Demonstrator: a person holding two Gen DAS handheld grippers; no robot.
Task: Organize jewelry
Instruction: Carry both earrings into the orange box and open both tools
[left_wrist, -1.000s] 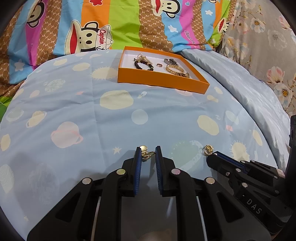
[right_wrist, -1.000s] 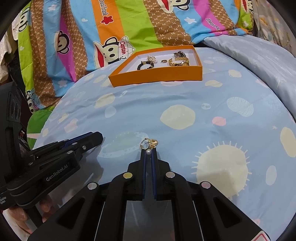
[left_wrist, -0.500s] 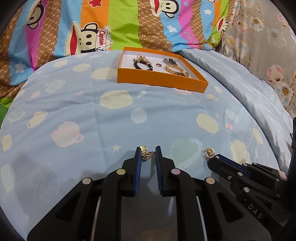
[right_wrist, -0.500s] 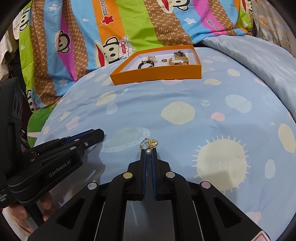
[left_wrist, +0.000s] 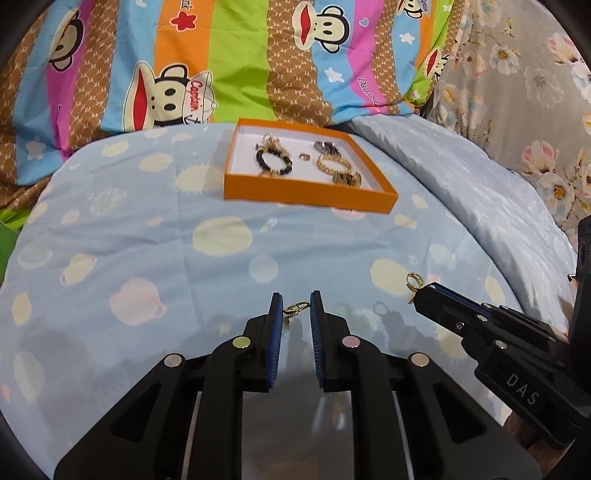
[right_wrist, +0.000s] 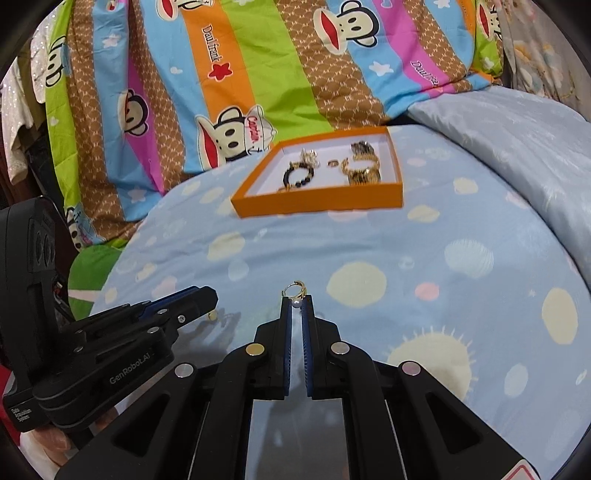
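My left gripper (left_wrist: 295, 308) is shut on a small gold earring (left_wrist: 294, 308) and holds it above the blue bedspread. My right gripper (right_wrist: 296, 301) is shut on a gold hoop earring with a pearl (right_wrist: 294, 292); it also shows in the left wrist view (left_wrist: 413, 281) at the tip of the right gripper (left_wrist: 419, 295). An orange tray (left_wrist: 306, 195) lies further back and holds a black bead bracelet (left_wrist: 273, 162), a gold chain bracelet (left_wrist: 334, 166), a small ring (left_wrist: 305, 157) and other pieces. The tray also shows in the right wrist view (right_wrist: 317, 205).
The bed has a light blue planet-print cover (left_wrist: 147, 229). A striped monkey-print quilt (left_wrist: 221, 62) is piled behind the tray. A pale blue quilt (left_wrist: 461, 177) rises at the right. A floral fabric (left_wrist: 517, 92) hangs at the far right.
Both grippers have lifted and moved forward toward the tray, each still holding its earring. The tray looks nearer in both views.
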